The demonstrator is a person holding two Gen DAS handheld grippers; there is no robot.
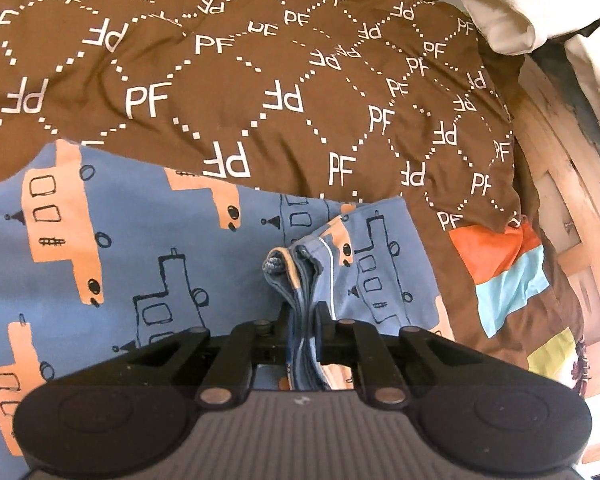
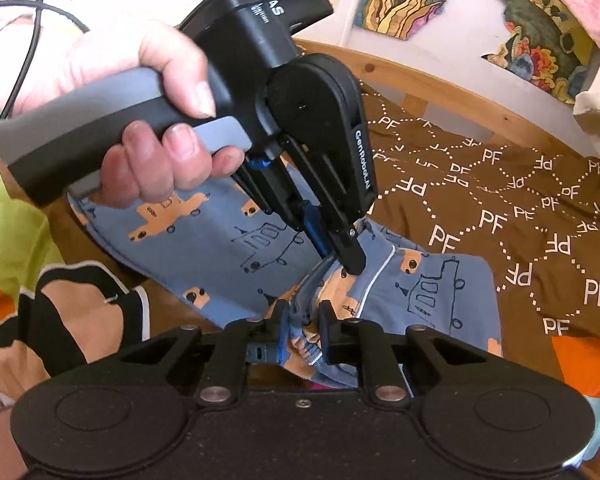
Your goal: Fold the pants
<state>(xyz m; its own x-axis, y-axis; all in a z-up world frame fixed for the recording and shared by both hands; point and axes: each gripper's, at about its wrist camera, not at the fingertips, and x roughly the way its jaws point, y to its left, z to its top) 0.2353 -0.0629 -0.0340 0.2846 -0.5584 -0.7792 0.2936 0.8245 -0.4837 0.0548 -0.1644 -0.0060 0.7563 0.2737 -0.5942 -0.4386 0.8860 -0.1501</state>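
Note:
Blue pants printed with orange trucks lie spread on a brown bedcover. In the left wrist view my left gripper is shut on a bunched stack of hem edges that stands up between its fingers. The right wrist view shows the same pants. There a hand holds the left gripper, whose tips pinch the fabric pointing steeply down. Just in front of it my right gripper is shut on a gathered fold of the same cloth. The two grips sit close together on one raised ridge.
A brown bedcover with white "PF" lettering covers the bed. A wooden bed rail curves behind it and another stretch of rail runs at the right. A cream cloth lies at the far corner. A cable hangs at the upper left.

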